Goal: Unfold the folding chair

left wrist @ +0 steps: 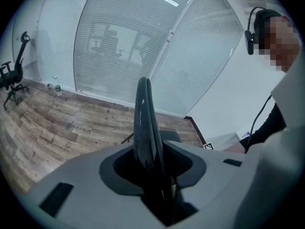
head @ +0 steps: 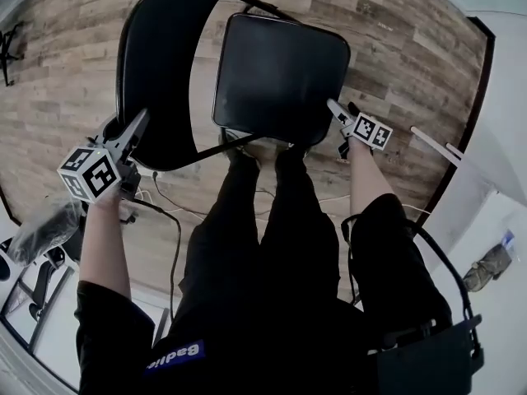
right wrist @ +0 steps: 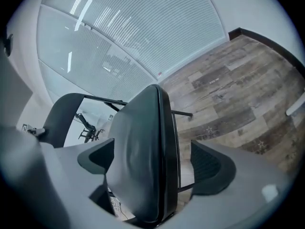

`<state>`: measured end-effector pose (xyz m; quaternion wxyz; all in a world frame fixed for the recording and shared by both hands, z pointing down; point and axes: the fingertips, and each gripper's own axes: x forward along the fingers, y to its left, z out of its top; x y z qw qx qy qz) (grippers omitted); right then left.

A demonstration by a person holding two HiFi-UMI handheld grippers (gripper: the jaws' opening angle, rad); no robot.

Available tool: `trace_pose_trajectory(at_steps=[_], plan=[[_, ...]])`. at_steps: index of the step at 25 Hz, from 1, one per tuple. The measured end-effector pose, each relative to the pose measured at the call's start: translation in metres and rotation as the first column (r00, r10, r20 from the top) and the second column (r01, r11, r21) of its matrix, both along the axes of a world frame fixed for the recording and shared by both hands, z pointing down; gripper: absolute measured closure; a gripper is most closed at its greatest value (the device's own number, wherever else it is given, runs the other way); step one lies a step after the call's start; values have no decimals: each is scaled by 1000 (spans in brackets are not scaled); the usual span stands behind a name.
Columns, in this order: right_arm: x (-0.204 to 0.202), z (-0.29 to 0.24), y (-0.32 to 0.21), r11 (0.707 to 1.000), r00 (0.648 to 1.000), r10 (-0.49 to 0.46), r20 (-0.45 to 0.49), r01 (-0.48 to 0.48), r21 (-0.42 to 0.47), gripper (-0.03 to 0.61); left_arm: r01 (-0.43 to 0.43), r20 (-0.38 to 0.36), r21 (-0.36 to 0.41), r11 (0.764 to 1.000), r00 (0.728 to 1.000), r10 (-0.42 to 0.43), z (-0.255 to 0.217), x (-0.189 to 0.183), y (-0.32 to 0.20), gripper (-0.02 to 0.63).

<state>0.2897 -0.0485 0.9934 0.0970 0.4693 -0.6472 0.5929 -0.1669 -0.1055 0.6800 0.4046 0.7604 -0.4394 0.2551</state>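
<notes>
The folding chair (head: 280, 72) stood on the wood floor (head: 395, 48); its backrest (left wrist: 143, 123) edge lay between the left gripper's (head: 137, 127) opening jaws; its seat (right wrist: 138, 161) lay between the right gripper's (head: 338, 110) jaws, opening wide.

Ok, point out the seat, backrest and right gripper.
seat (head: 280, 76), head view, centre of its top face.
backrest (head: 152, 72), head view, middle of its curved panel.
right gripper (head: 341, 110), head view, midway between its opening jaws, which straddle the seat's edge.
</notes>
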Motion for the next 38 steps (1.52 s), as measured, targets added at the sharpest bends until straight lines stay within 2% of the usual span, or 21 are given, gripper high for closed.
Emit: trace_pose_trajectory(at_steps=[5, 10, 16, 20, 24, 29, 33, 38], plan=[[3, -61, 41, 999, 999, 46, -9, -46, -23, 109, 33, -9, 6, 999, 999, -33, -12, -9, 8, 472], [-20, -130, 71, 999, 1000, -9, -22, 8, -41, 109, 56, 1, 11, 998, 998, -56, -41, -24, 15, 465], [-48, -210, 84, 998, 998, -64, -17, 64, 1, 110, 152, 6, 84, 985, 988, -153, -84, -50, 23, 465], [-73, -271, 83, 989, 992, -128, -3, 128, 74, 111, 159, -26, 162, 974, 987, -156, -129, -48, 38, 465], [-92, -327, 78, 973, 984, -176, 32, 169, 156, 116, 111, -58, 222, 969, 993, -100, -171, -25, 54, 465], [-113, -388, 75, 943, 969, -242, 57, 221, 251, 187, 26, -139, 271, 962, 990, 13, -216, 28, 81, 465], [-136, -436, 77, 912, 955, -282, 95, 236, 335, 224, -34, -222, 311, 950, 969, 107, -251, 74, 104, 466], [-167, -494, 82, 857, 931, -339, 135, 247, 451, 269, -95, -275, 369, 925, 939, 206, -291, 113, 124, 466]])
